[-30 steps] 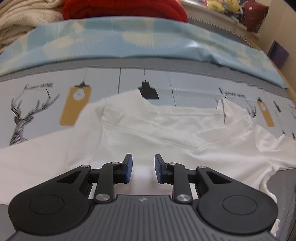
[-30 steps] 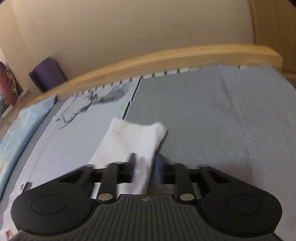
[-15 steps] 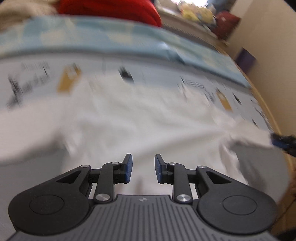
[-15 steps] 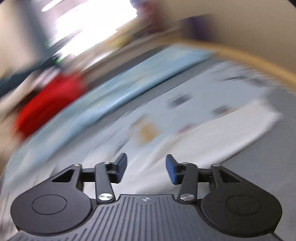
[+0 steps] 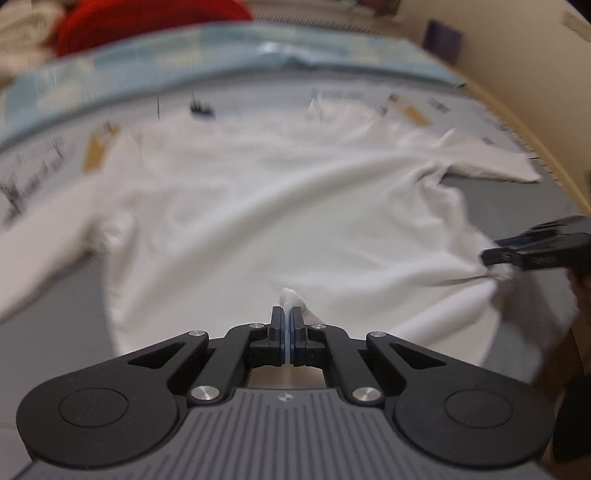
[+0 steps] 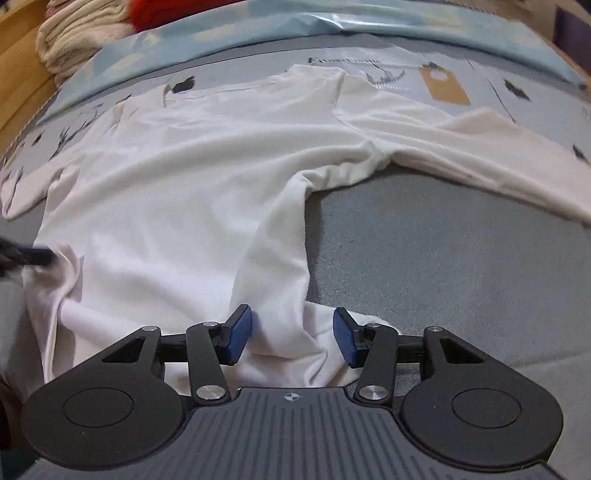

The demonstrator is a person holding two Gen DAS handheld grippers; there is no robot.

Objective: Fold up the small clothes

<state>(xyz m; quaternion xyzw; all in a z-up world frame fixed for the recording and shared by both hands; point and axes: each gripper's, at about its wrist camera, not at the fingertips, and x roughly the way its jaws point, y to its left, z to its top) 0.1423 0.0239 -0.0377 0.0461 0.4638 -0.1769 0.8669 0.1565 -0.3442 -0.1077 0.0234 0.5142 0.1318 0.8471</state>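
A white long-sleeved shirt (image 5: 280,206) lies spread on the bed, collar at the far side, hem nearest me. My left gripper (image 5: 287,317) is shut on a pinch of the hem. In the right wrist view the shirt (image 6: 177,192) fills the left and middle, one sleeve (image 6: 480,155) stretched out to the right. My right gripper (image 6: 292,334) is open, its blue pads either side of the hem corner, cloth lying between them. The right gripper also shows at the right edge of the left wrist view (image 5: 535,251), beside a raised fold.
The bed has a grey cover (image 6: 443,251) with a deer and tag print band (image 6: 443,85) and a light blue pillow (image 5: 221,55) beyond. Red (image 5: 147,18) and cream (image 6: 81,29) clothes are piled behind. A wooden bed frame (image 5: 524,125) runs along the right.
Both grippers moved to the near hem. The left gripper, open before, has shut on the cloth. The right gripper swung round from the sleeve end and opened wider.
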